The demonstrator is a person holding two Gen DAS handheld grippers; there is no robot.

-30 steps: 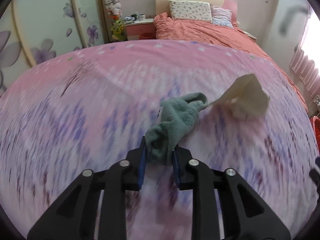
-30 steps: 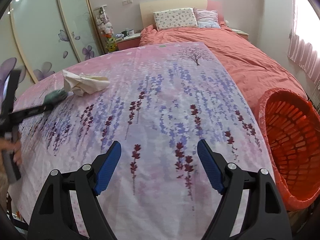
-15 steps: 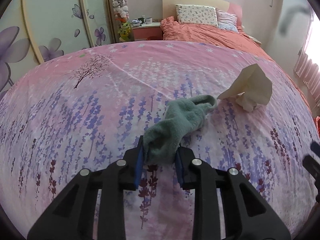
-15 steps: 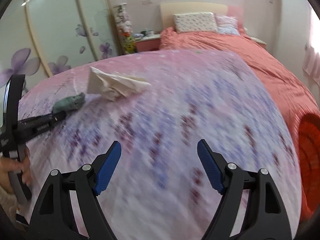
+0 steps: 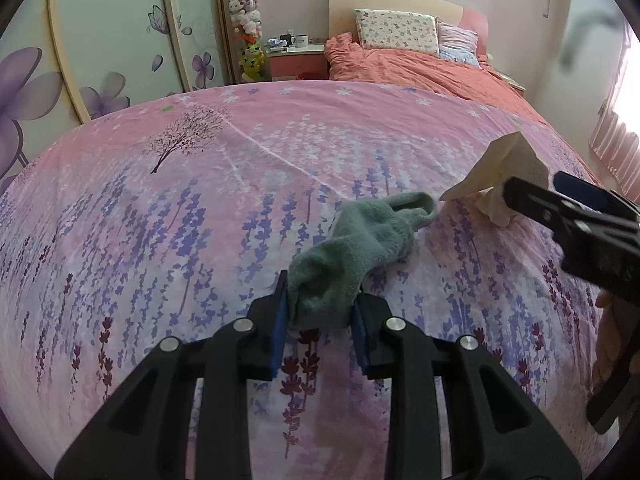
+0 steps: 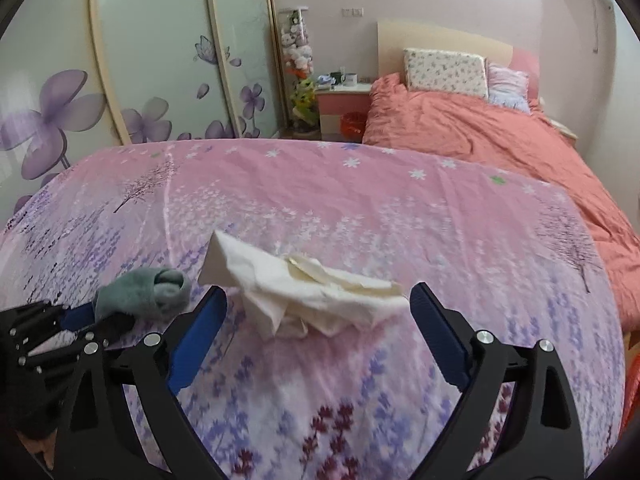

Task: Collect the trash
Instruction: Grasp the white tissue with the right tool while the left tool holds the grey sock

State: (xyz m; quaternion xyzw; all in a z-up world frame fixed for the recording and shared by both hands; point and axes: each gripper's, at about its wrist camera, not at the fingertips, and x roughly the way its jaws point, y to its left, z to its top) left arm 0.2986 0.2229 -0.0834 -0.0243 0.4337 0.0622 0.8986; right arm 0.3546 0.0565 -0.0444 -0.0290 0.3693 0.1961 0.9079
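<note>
Under my claws spreads a pink bedspread [image 5: 168, 208] printed with lavender sprigs and small trees. Ahead of them lies a salmon quilt [image 6: 472, 128] with two pillows [image 6: 446, 70] against a pale headboard [image 6: 436, 36]. Ahead and to the left stands a pink nightstand [image 6: 344, 98] carrying mugs, beside sliding wardrobe doors [image 6: 160, 48] with purple flowers. Daylight enters through pink curtains [image 5: 612, 148] at the right.

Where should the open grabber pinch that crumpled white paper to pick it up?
Pinch the bunched middle of the paper, where the folds pile highest off the bedspread. The right gripper is already open with its jaws on either side, so it likely just needs to go straight ahead and down. The stiff pointed corner on the left looks thin and might slip. Mind the sock close beside it.
</note>
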